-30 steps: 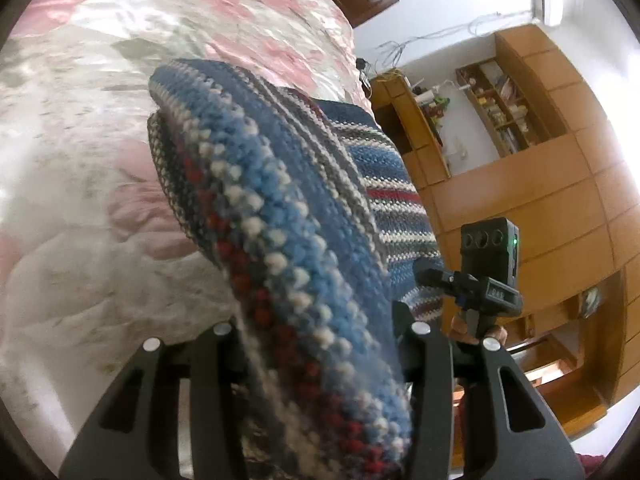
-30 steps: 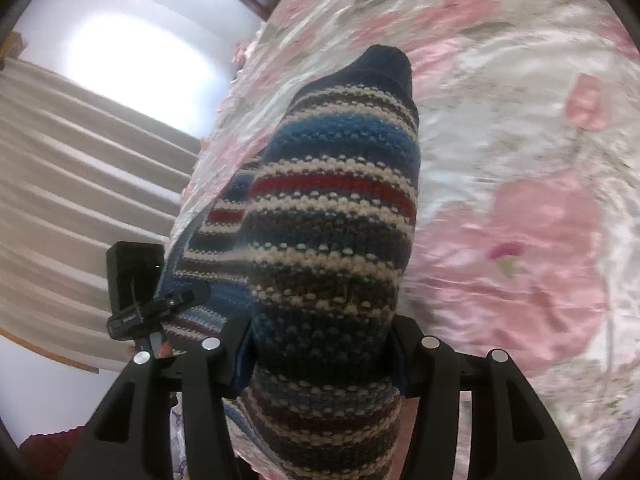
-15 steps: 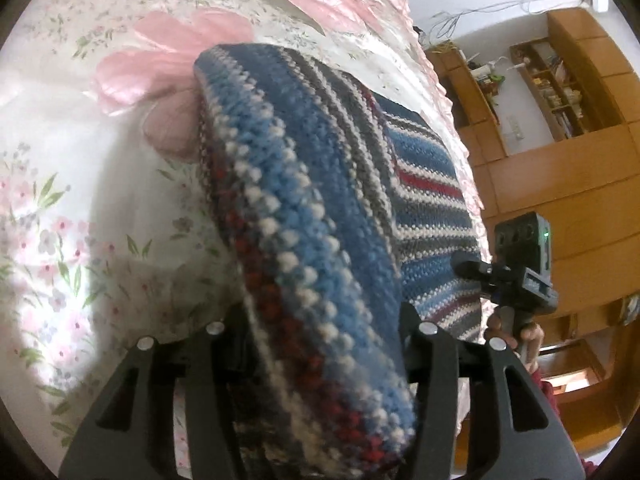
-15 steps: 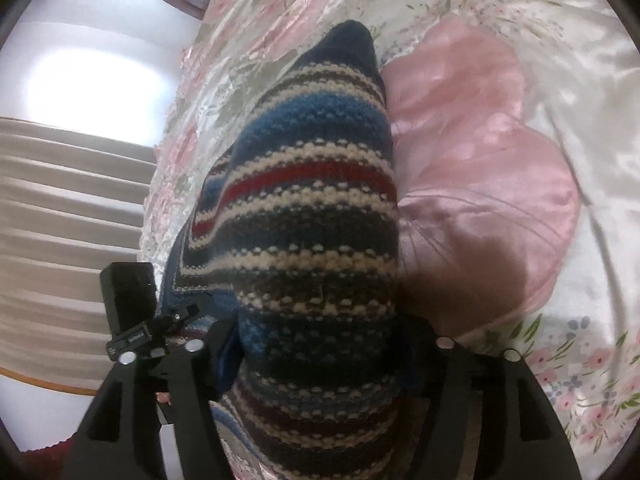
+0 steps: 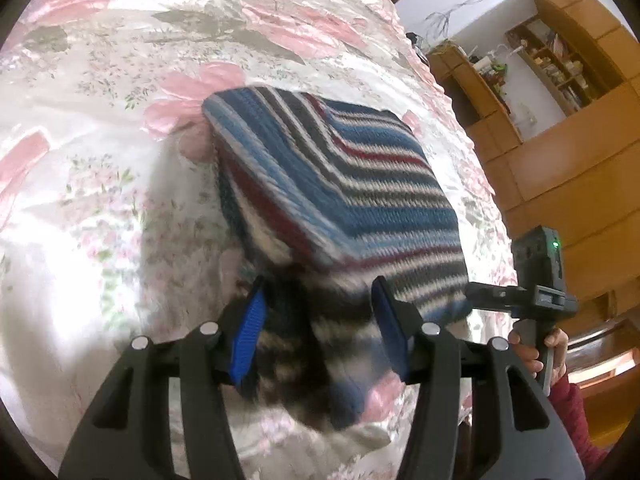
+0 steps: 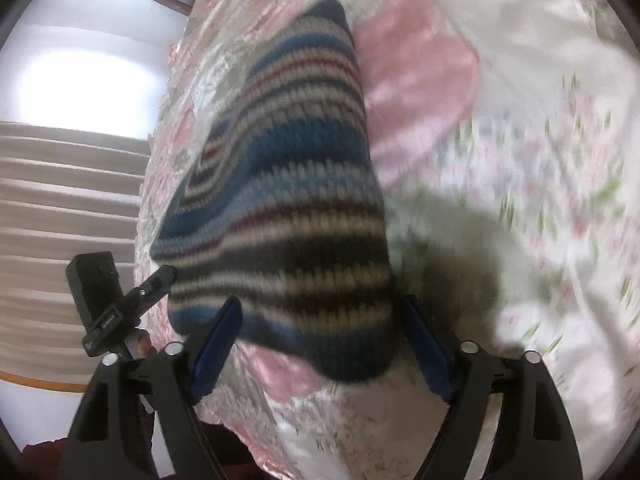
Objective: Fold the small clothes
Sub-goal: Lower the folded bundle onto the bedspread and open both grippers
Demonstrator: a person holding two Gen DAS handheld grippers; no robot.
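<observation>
A knitted garment with blue, white, dark and red stripes lies folded on the floral bedspread. My left gripper is open, its blue pads spread either side of the garment's blurred near edge. In the right wrist view the same garment stretches away from my right gripper. That gripper is open too, with the near corner of the knit resting loosely between its fingers. The lower layers of the fold are hidden.
The pink and white satin bedspread fills most of both views. Wooden cabinets and shelves stand beyond the bed's right side. A bright window with curtains is on the left. A hand holds the other gripper at the bed's edge.
Both grippers were shut on the lifted garment. They lowered it onto the bed, the fingers opened, and they have drawn back a little from its near edge.
</observation>
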